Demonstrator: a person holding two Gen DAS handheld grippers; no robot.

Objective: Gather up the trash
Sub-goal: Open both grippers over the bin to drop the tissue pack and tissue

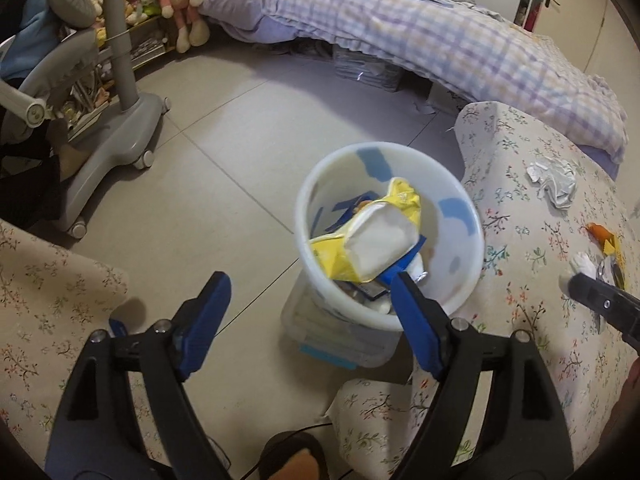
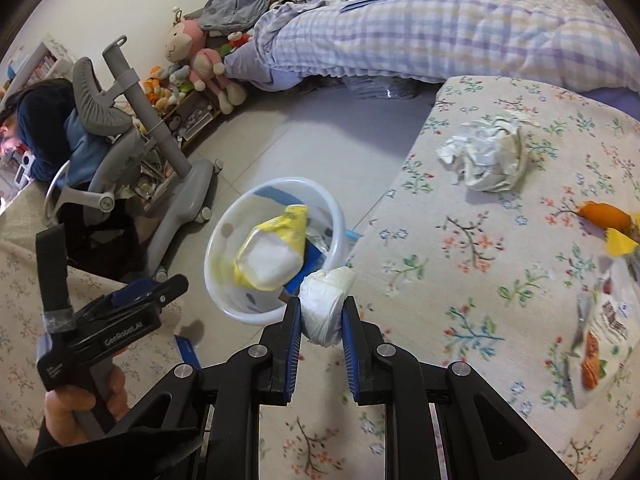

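Note:
A white bin (image 1: 468,240) stands on the floor beside a floral-covered seat; it also shows in the right wrist view (image 2: 224,248). A yellow and white wrapper (image 1: 376,236) lies on top of the trash in it. My left gripper (image 1: 308,284) is open and empty above the floor, just left of the bin. My right gripper (image 2: 320,308) is shut on a white crumpled tissue wad (image 2: 324,308) held at the seat's edge next to the bin. A crumpled white paper ball (image 2: 492,156), an orange peel (image 2: 604,214) and a snack packet (image 2: 600,332) lie on the seat.
A grey wheeled chair base (image 1: 120,136) stands on the tiled floor to the left. A bed with a checked quilt (image 1: 440,36) runs along the back. Stuffed toys (image 1: 180,0) sit by the wall. A clear box (image 1: 340,340) sits under the bin.

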